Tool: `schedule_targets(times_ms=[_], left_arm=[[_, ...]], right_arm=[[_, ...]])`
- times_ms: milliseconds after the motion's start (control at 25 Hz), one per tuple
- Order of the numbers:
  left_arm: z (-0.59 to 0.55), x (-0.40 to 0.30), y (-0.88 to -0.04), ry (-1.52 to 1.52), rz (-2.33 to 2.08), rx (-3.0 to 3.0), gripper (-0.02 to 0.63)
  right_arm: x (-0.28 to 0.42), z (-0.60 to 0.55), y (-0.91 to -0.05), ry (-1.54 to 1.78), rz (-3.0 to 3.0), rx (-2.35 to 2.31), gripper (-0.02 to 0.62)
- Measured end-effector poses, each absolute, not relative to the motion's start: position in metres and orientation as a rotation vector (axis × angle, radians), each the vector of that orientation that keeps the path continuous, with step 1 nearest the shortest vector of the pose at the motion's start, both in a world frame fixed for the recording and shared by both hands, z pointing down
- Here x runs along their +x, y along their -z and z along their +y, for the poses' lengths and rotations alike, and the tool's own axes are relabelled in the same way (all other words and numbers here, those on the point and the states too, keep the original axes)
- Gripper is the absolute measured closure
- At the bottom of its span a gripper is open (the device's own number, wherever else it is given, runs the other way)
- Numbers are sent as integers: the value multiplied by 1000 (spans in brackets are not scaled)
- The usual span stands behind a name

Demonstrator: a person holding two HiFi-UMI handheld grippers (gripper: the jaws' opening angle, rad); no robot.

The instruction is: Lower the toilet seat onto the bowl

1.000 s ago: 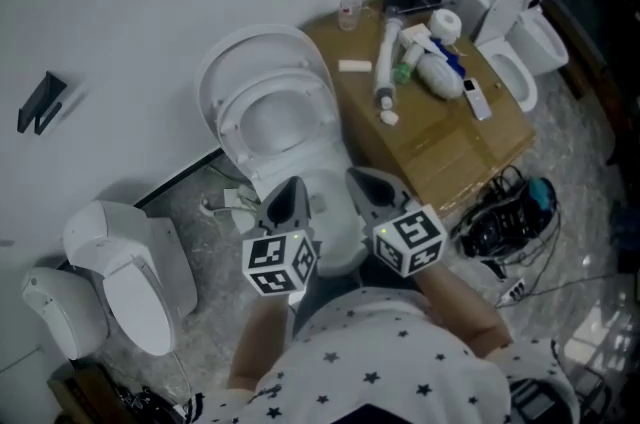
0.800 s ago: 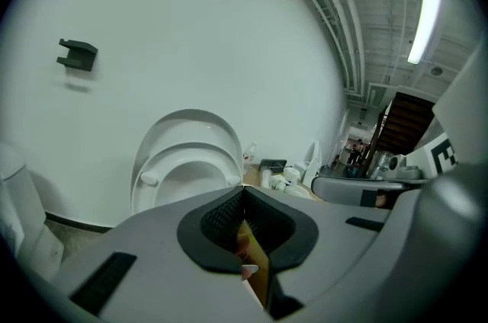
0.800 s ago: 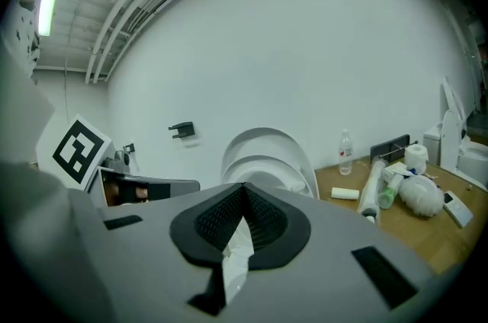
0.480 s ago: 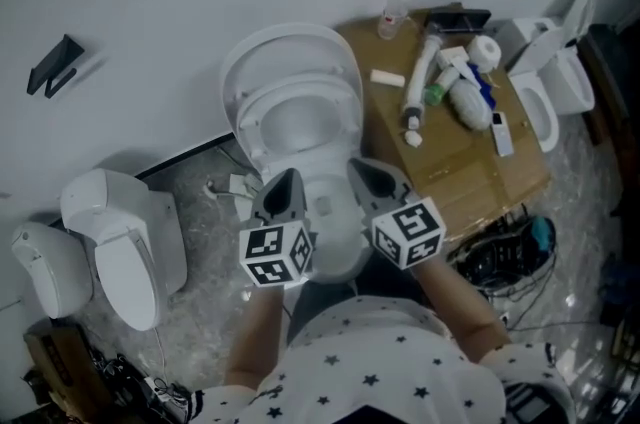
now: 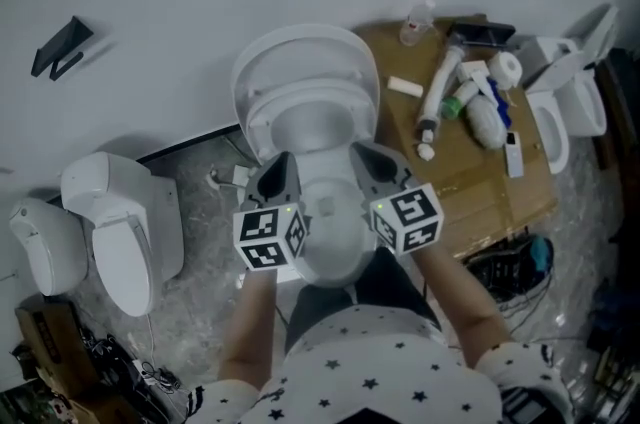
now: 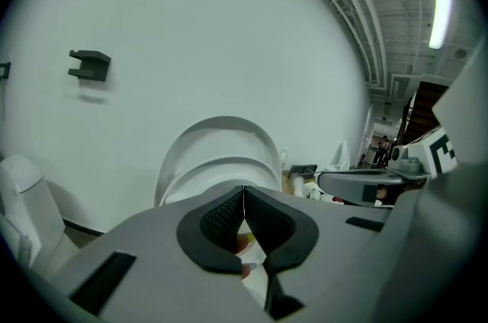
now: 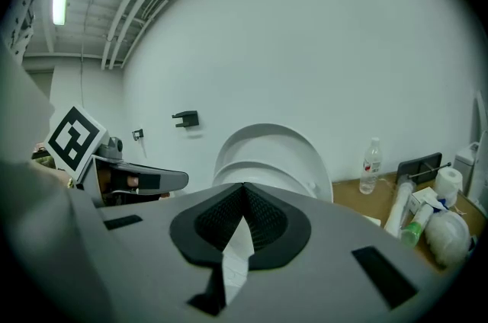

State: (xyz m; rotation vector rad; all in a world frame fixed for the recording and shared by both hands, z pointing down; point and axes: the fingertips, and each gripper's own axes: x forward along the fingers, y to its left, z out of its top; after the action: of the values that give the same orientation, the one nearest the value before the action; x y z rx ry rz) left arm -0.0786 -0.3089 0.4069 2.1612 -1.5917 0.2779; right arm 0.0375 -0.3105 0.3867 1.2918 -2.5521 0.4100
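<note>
White toilet seat stood upright against the lid at frame centre while the left gripper and right gripper, both closed and empty, hovered above the bowl, the approach seemingly unfinished, next reaching its top edge.

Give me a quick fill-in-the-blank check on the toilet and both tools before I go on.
1. The toilet seat is ____ against the lid, not down on the bowl.
2. The left tool and the right tool both have their jaws ____.
3. In the head view, the clear bottle stands on the cardboard box to the ____ of the bowl.
Missing words: raised; shut; right.
</note>
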Motion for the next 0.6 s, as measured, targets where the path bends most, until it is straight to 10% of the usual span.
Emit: schedule_targets(times_ms=[600], left_arm=[[-371,-101,-422,-356,-1670,2137,583]], right_arm=[[41,-381,-402,-409,-2511,1293,586]])
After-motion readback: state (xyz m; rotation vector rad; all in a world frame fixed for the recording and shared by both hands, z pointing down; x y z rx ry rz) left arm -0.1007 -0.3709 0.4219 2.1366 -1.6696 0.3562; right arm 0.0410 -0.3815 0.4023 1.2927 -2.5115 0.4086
